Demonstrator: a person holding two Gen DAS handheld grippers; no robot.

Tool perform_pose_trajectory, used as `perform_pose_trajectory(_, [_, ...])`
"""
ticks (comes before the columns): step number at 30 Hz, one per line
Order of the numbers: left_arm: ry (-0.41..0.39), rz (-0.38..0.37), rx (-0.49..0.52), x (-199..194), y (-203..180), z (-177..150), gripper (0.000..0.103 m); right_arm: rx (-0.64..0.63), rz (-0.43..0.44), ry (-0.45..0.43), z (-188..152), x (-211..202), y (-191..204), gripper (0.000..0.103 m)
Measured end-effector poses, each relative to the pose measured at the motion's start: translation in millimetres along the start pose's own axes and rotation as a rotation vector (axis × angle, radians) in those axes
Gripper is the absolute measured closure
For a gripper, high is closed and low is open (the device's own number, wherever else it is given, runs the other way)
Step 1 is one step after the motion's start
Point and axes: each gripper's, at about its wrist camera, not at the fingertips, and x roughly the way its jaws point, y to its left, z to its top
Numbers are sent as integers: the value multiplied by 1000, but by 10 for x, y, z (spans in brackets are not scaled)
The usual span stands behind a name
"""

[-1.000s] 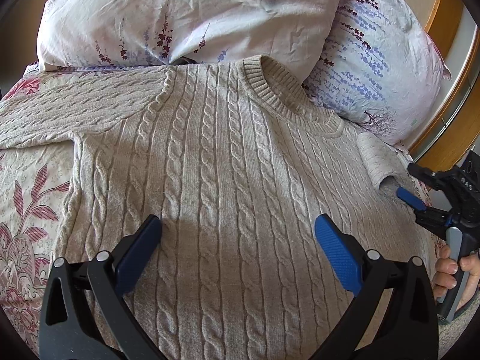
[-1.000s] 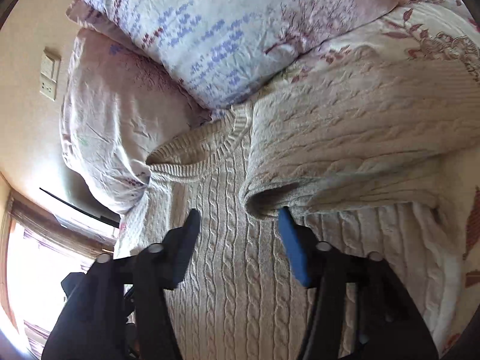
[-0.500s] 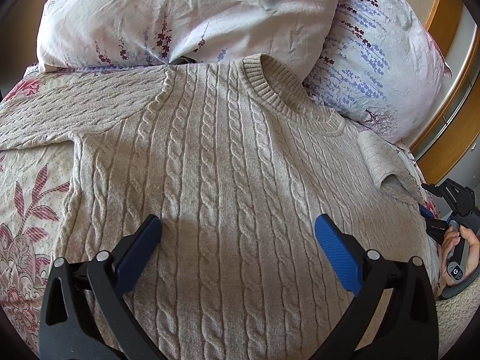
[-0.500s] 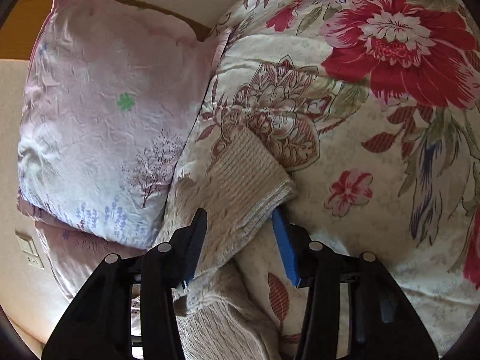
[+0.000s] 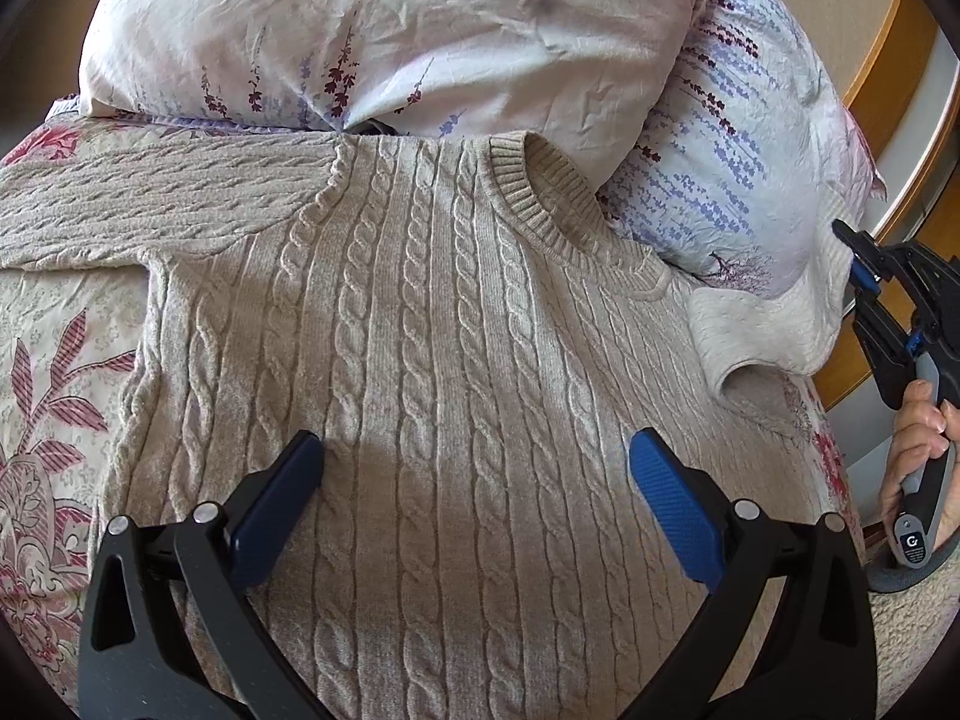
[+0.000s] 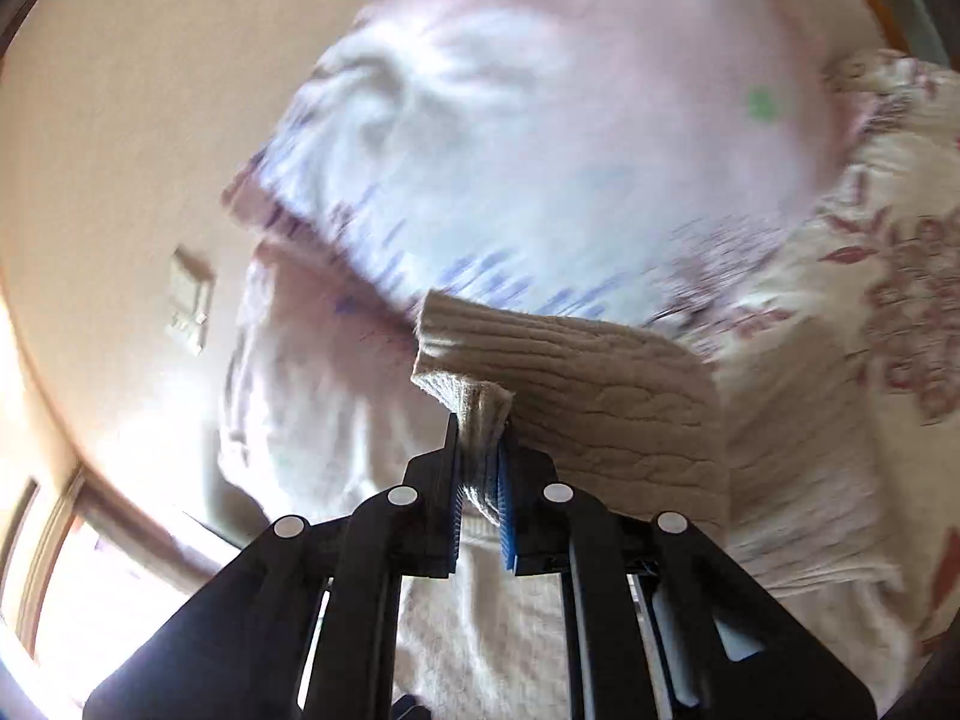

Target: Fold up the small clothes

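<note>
A beige cable-knit sweater (image 5: 420, 312) lies flat on a floral bedspread, neck toward the pillows. Its one sleeve (image 5: 138, 204) stretches out to the left. My left gripper (image 5: 474, 474) is open and empty, hovering over the sweater's lower chest. My right gripper (image 6: 480, 450) is shut on the ribbed cuff (image 6: 474, 396) of the other sleeve. In the left wrist view it (image 5: 864, 264) holds that sleeve (image 5: 768, 324) lifted at the right edge, in front of the pillow.
Two floral pillows (image 5: 384, 30) (image 5: 744, 138) lie behind the sweater. The floral bedspread (image 5: 54, 372) shows at the left. A wooden bed frame (image 5: 894, 96) runs along the right. A wall switch (image 6: 192, 300) is on the beige wall.
My right gripper has closed on the sleeve cuff and lifted it up and to the right, pulling the sleeve out. My left gripper has stayed still.
</note>
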Motion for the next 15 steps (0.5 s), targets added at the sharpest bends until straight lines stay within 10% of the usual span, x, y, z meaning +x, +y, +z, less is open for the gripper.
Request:
perform_pose_trajectory(11, [-258,99,-235,-407,511,126,2,-62,-55,498,-1241,1523,228,90])
perform_pose_trajectory(15, [-294,96,-276,-502,624,157,2,-67,-13,465,-1234,1284,315,35])
